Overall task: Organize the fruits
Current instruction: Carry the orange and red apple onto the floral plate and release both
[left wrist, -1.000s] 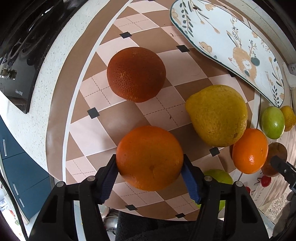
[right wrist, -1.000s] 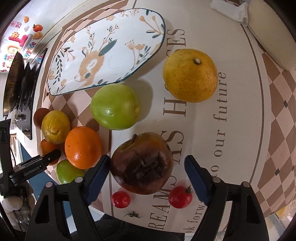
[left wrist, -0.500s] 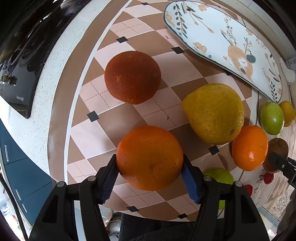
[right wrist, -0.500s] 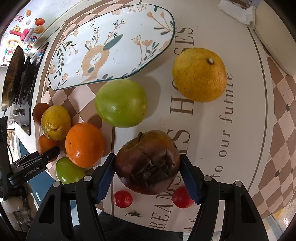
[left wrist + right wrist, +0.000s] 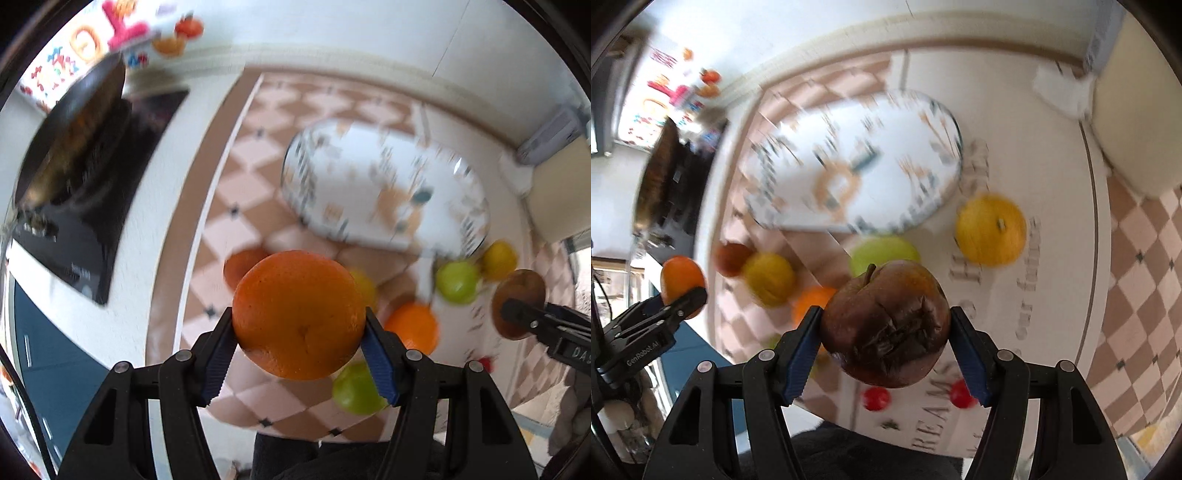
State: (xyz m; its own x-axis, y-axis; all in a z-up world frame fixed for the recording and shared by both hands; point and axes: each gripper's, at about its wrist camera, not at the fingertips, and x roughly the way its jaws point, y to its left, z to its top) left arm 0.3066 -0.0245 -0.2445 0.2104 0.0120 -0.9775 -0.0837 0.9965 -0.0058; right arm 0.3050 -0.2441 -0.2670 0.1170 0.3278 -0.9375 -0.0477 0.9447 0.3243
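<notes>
- We are gripping an orange (image 5: 299, 314) in the left gripper (image 5: 299, 347); its blue pads are pressing on the fruit's left and right flanks, and the fruit is hanging clear above the checkered mat (image 5: 240, 192).
- We are clamping a dark, wrinkled apple (image 5: 884, 325) in the right gripper (image 5: 886, 350), with both pads bearing on its sides and its stem pointing away from us.
- The orange is looking firm and round with a pebbled skin, so we are judging it moderately heavy and fairly grippy; taking it across its widest middle, as now, seems the safest hold.
- The apple is showing cracked, collapsed skin on its near face, so we are judging it soft and easily bruised or split; a light squeeze on the smoother flanks, away from the cracks, looks wiser.
- The patterned plate (image 5: 849, 162) is lying empty at the far side of the counter, and we are taking it as the likely place for good fruit.
- On the mat below, a yellow citrus (image 5: 991, 230), a green apple (image 5: 882, 251), a lemon (image 5: 770, 278) and two cherry tomatoes (image 5: 875, 398) are lying loose, near one another.
- Both views are blurred, so finer detail on the counter is hard to tell.
</notes>
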